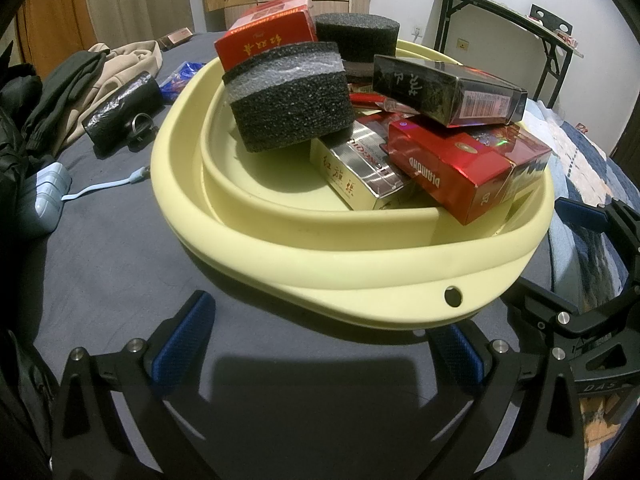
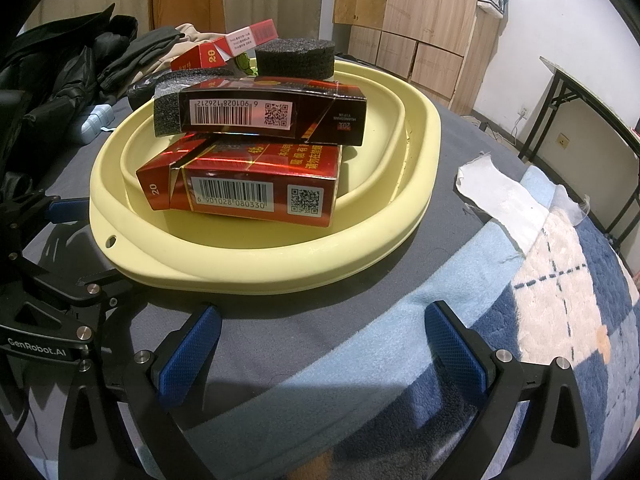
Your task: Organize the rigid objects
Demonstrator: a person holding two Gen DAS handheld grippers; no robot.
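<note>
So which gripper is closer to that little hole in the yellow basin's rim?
Left. The hole sits just ahead of the left gripper; the right gripper hangs farther back, hole off to its left.

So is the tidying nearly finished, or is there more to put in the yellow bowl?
Mostly done, it seems. The yellow basin already holds a pile: red cigarette boxes, a black box on top, and black foam blocks. Nothing is in hand: left gripper and right gripper both hang open, empty. Whether the bed's other things belong in the basin, I cannot tell.
</note>
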